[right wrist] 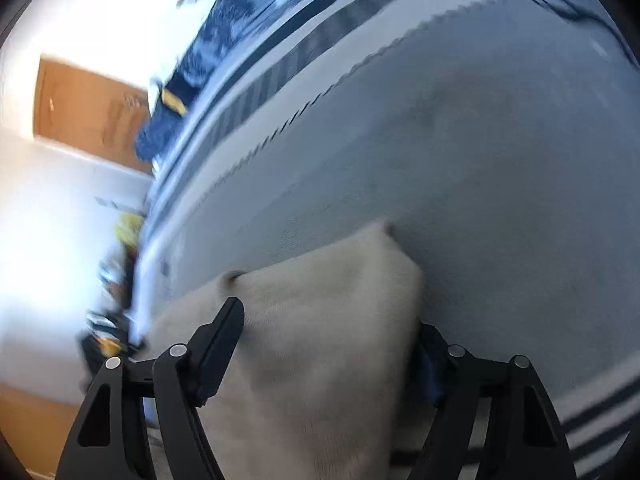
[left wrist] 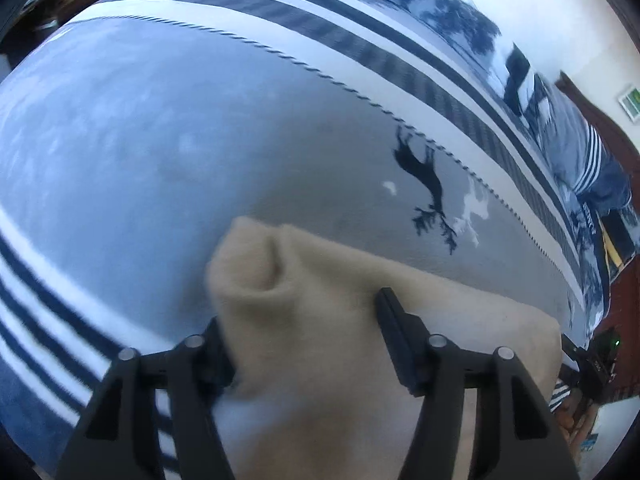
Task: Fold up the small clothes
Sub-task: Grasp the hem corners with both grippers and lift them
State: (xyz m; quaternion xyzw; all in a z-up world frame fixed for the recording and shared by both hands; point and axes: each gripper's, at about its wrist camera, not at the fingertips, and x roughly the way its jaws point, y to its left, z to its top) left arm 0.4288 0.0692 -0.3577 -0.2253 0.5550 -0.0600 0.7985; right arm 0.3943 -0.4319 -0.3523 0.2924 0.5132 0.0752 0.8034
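A small beige knitted garment (left wrist: 320, 264) lies on the grey-blue bed cover (left wrist: 140, 140), bunched into a fold at its left end. My left gripper (left wrist: 302, 308) stands over it, open: the right finger (left wrist: 394, 320) rests above the cloth, and the left finger is partly hidden behind the bunched edge. In the right wrist view the same beige garment (right wrist: 340, 280) fills the gap of my right gripper (right wrist: 328, 316), whose jaws stand wide and open. Its left finger (right wrist: 224, 328) lies over the cloth; the right one is hidden behind the cloth's edge.
The bed cover (right wrist: 480, 160) has dark and white stripes along its borders and a black deer print (left wrist: 424, 184). Striped and blue bedding (left wrist: 588, 160) is piled at the far side. Past the bed's edge are a wooden door (right wrist: 88, 108) and blurred clutter (right wrist: 120, 280).
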